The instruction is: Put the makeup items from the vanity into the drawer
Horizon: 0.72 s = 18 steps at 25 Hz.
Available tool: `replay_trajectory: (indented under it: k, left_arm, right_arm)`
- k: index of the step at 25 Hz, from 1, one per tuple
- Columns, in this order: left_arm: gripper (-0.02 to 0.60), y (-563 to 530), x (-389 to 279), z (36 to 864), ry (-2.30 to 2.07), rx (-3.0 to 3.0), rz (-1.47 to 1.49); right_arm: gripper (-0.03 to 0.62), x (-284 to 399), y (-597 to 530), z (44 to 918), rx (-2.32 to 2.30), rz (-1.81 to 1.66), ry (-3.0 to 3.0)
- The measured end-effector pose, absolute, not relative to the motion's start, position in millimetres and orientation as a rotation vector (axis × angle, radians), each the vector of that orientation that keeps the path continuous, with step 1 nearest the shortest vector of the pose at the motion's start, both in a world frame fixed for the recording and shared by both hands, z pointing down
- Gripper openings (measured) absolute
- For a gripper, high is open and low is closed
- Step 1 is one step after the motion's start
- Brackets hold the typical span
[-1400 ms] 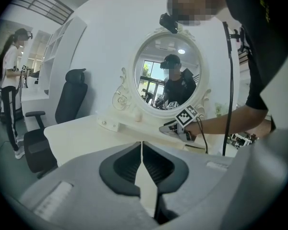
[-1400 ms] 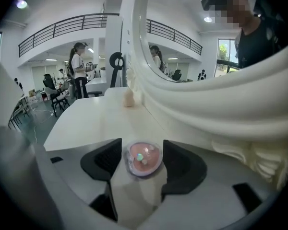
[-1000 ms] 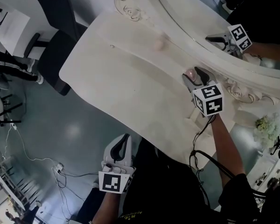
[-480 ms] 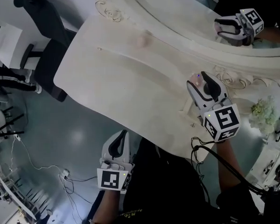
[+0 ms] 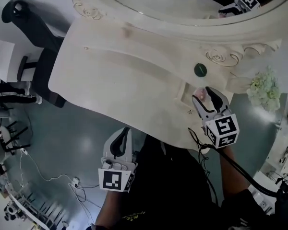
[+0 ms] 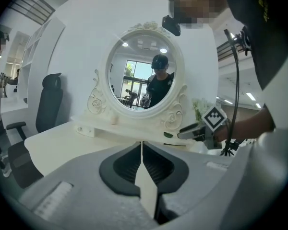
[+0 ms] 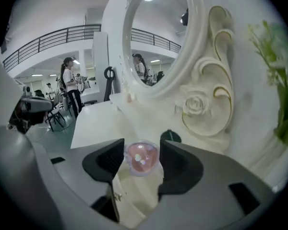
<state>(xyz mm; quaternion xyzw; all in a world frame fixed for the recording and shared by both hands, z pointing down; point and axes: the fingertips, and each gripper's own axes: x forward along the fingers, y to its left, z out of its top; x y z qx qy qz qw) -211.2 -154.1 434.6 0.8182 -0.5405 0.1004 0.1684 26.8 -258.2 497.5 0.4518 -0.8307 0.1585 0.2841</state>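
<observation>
- Our right tongs point(image 5: 203, 94) clench a round, clear pink makeup pot point(image 7: 142, 158) across its sides, so it rides steady above the desk's point(image 5: 115, 75) right edge, seemingly over the small drawer point(image 5: 183, 92).
- Our left tongs point(image 6: 142, 150) are closed on nothing, parked low off the desk.
- A dark green round item point(image 5: 200, 70) waits on the desk.
- No brand or writing is legible.
</observation>
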Motion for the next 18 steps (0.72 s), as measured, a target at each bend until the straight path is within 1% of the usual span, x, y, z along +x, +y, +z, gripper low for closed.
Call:
replay_trajectory:
  k: [7, 13, 18]
  left_arm:
    - [0.023, -133.8, -198.3, 427.6, -1.533, 2.354, 0.299]
    - [0.023, -120.1, -204.8, 430.3, -1.57, 2.332, 0.284]
    - [0.023, -115.8, -209.7, 429.9, -1.583, 2.321, 0.262]
  right_arm:
    - [0.232, 41.5, -237.1, 580.2, 1.044, 0.544, -2.056]
    - [0.232, 41.8, -231.1, 609.6, 0.966, 0.692, -1.886]
    - [0.235, 40.3, -228.6, 619.1, 0.913, 0.726, -1.795]
